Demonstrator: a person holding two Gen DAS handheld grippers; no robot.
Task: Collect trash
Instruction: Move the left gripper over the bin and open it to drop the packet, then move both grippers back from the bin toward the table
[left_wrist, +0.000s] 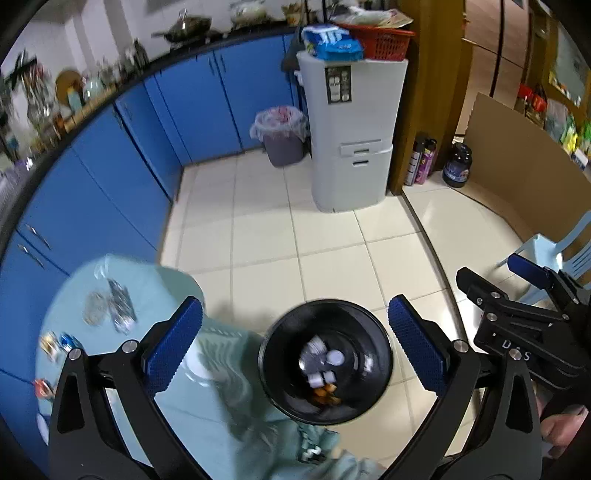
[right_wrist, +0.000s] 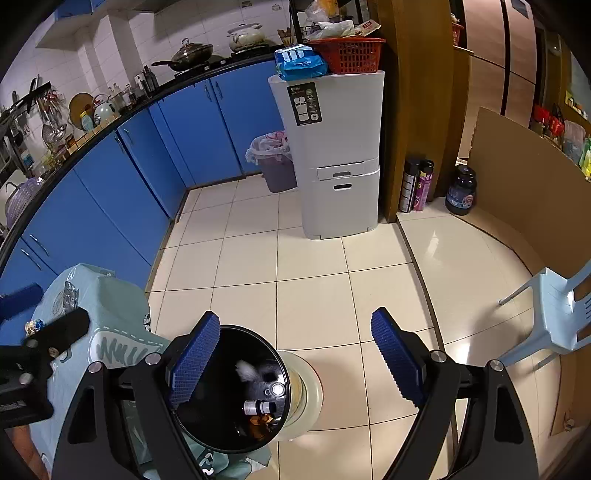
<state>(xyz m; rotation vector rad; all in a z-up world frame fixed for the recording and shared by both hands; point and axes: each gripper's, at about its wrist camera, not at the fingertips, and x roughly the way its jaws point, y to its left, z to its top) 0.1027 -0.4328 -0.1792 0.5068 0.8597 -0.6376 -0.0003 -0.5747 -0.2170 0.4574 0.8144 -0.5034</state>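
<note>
A black waste bin (left_wrist: 369, 332) stands on the floor beside a table with a pale green cloth (left_wrist: 155, 295). Inside it lie small white bottles (left_wrist: 325, 360) and orange scraps (left_wrist: 325, 395). My left gripper (left_wrist: 295, 347) is open and empty, high above the bin. Blurred clear wrappers (left_wrist: 110, 308) and small coloured wrappers (left_wrist: 59, 343) lie on the cloth. In the right wrist view my right gripper (right_wrist: 295, 363) is open and empty, above the bin (right_wrist: 192, 417); its left finger overlaps the bin's rim. The right gripper also shows in the left wrist view (left_wrist: 524, 295).
Blue kitchen cabinets (right_wrist: 110, 192) curve along the left. A grey tall bin unit (right_wrist: 332, 155) with a red basket (right_wrist: 347, 53) stands behind, a lined bin (right_wrist: 275, 166) beside it. A pale plastic chair (right_wrist: 554, 314) and a cardboard sheet (right_wrist: 524, 184) are at the right. Bottles (right_wrist: 417, 184) stand on the floor.
</note>
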